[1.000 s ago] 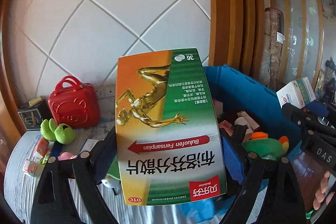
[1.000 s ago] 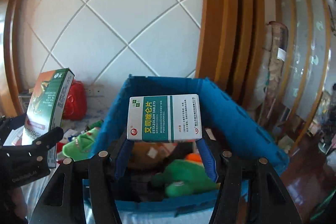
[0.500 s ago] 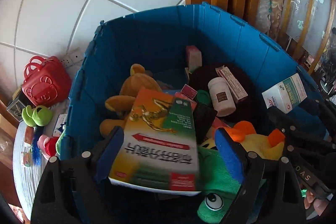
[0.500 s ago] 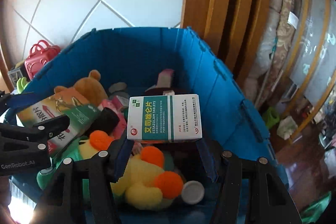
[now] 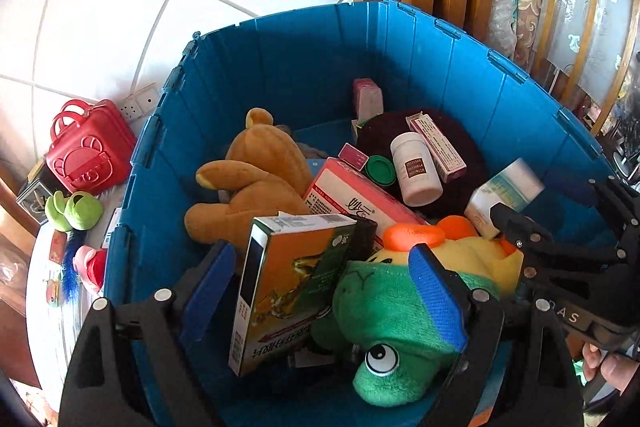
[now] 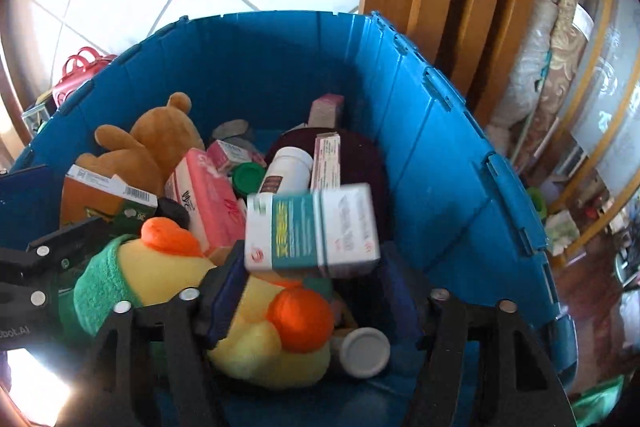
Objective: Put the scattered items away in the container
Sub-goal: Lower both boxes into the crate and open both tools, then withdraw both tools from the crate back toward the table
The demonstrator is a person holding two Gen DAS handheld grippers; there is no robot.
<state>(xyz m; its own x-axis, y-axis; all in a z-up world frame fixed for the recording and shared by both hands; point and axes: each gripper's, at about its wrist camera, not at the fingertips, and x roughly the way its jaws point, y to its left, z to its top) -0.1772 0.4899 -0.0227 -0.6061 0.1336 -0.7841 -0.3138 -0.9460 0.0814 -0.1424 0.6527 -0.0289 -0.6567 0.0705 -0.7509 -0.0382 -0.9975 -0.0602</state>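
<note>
Here both hand-held grippers tilt steeply down into the blue container [image 5: 420,67]. The left hand-held gripper [image 5: 324,291] stands spread, its blue pads clear of the orange-and-green medicine box [image 5: 288,291], which lies tipped between them with one end against a brown plush bear [image 5: 256,183] and the other down beside a green plush toy [image 5: 384,331]. The right hand-held gripper [image 6: 316,279] has just been opening its jaws; the white-and-teal tablet box [image 6: 312,227] sits between them, blurred and tilted, with no pad pressing on it. That box hangs just over a yellow plush duck [image 6: 240,311] with orange parts, near a white bottle [image 6: 288,167] and a pink box [image 6: 208,203]. At the lower right of the left view, fingers [image 5: 608,367] grip the other tool's handle. Outside the container, a red toy case [image 5: 88,151] stands on the bench [image 5: 48,327].
</note>
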